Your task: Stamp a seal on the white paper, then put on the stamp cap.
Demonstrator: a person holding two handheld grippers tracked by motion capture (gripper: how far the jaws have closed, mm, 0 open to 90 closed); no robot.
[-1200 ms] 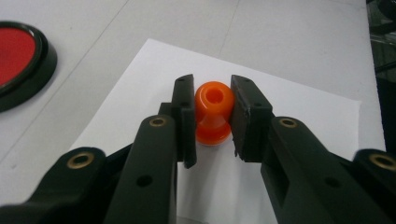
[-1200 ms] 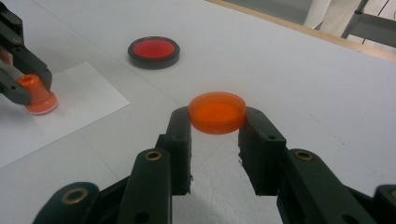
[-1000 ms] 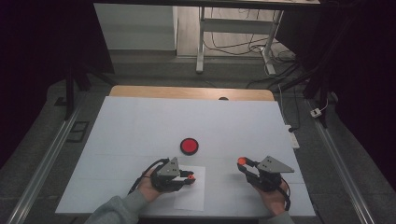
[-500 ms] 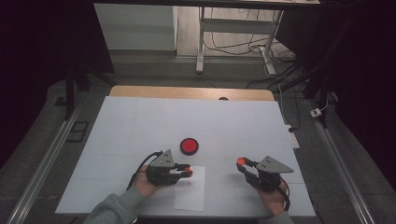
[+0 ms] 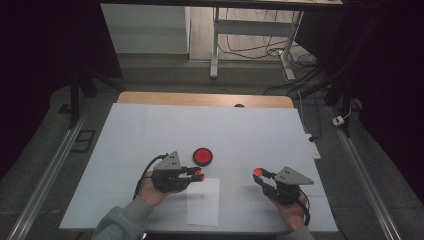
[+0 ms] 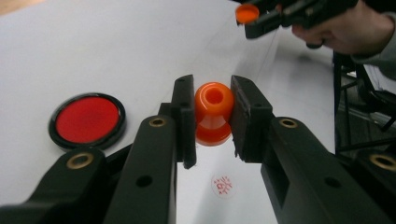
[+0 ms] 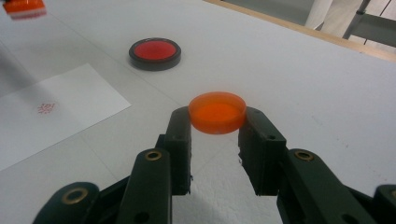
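Your left gripper (image 6: 212, 116) is clamped on the orange stamp (image 6: 213, 113): both black pads press its sides, knob end facing the camera, body narrowing below the knob. In the left gripper view the stamp hangs above the white paper sheet (image 6: 205, 196), clear of it, with a round red imprint (image 6: 223, 185) on the sheet just below the jaws. The red ink pad (image 6: 87, 120), a black-rimmed disc, lies on the table to the left of the jaws in that view, apart from the stamp. In the high view the left gripper (image 5: 198, 174) sits over the upper left corner of the paper sheet (image 5: 203, 205), and the ink pad (image 5: 202, 156) is just beyond it, close but not touching. Your right gripper (image 7: 216, 116) is closed on the orange cap (image 7: 217, 112): a shallow round lid held level by its rim between the two jaw tips, above the white table (image 7: 303, 79). In the high view the right gripper (image 5: 259, 173) is off to the right of the sheet, well apart from the left one, cap pointing toward the middle of the table (image 5: 210, 125). The right gripper view also catches the imprint (image 7: 45, 108) on the sheet (image 7: 60, 112) and the ink pad (image 7: 155, 53) farther back.
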